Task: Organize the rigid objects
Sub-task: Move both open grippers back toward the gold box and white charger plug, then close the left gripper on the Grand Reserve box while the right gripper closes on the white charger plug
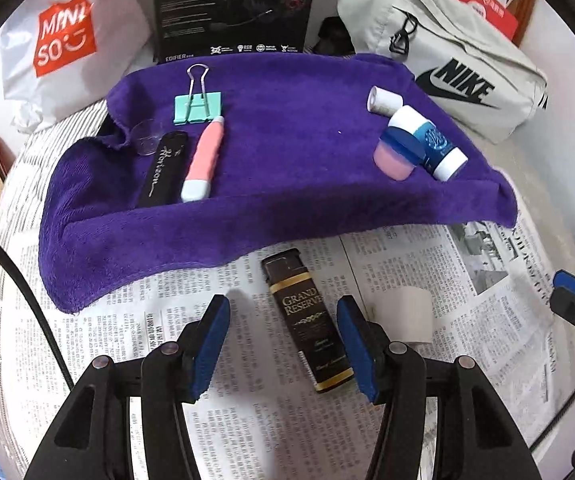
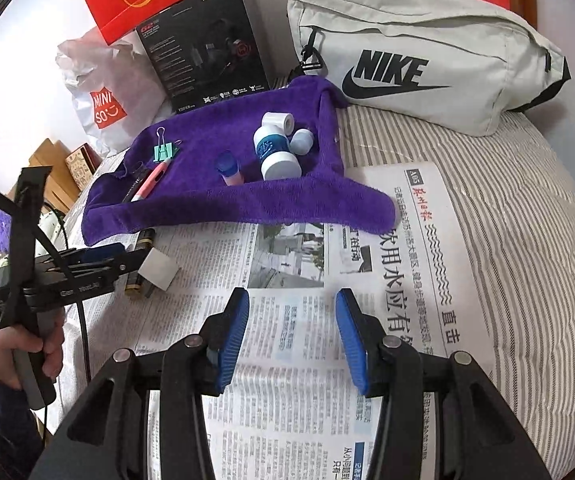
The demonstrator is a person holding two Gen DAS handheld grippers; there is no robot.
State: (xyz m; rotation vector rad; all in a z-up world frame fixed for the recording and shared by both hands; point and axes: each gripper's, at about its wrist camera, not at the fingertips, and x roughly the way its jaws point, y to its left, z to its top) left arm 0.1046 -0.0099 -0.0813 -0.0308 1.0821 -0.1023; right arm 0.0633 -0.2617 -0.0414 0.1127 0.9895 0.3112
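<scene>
The left gripper (image 1: pixel 283 344) stands with its ribbed blue pads wide apart, nothing clamped; between them, on the printed newspaper (image 1: pixel 215 432), lies a slim dark-brown lighter (image 1: pixel 307 320) with gold lettering, a flat glossy rectangle running near to far and closer to the right pad; whether it touches that pad cannot be told; just right of it lies a pale, matte white block (image 1: pixel 407 314), soft-edged and blurred.

The right gripper (image 2: pixel 292 340) is likewise spread open and empty, over bare newsprint to the right of the other tool.

Farther off, a plush purple towel (image 1: pixel 287 168), deep-piled and rumpled at its edges, carries the sorted pieces: at its left a mint-green binder clip (image 1: pixel 198 108) with wire handles, a long black matte bar (image 1: pixel 163 168) with silver script, a smooth pink-and-white pen-shaped tool (image 1: pixel 203 160) beside it, and a clear round disc (image 1: pixel 145 136); at its right a small white cylinder (image 1: pixel 383 100), a blue-and-white round bottle (image 1: pixel 431 144) lying on its side, and a pink tub with a blue lid (image 1: pixel 397 156) touching the bottle.

Beyond the towel stand a black cardboard box (image 1: pixel 231 8), a crinkled white plastic bag (image 1: pixel 71 40) and a grey canvas waist bag (image 1: pixel 447 52); striped ribbed bedding (image 2: pixel 527 220) shows at the right.
</scene>
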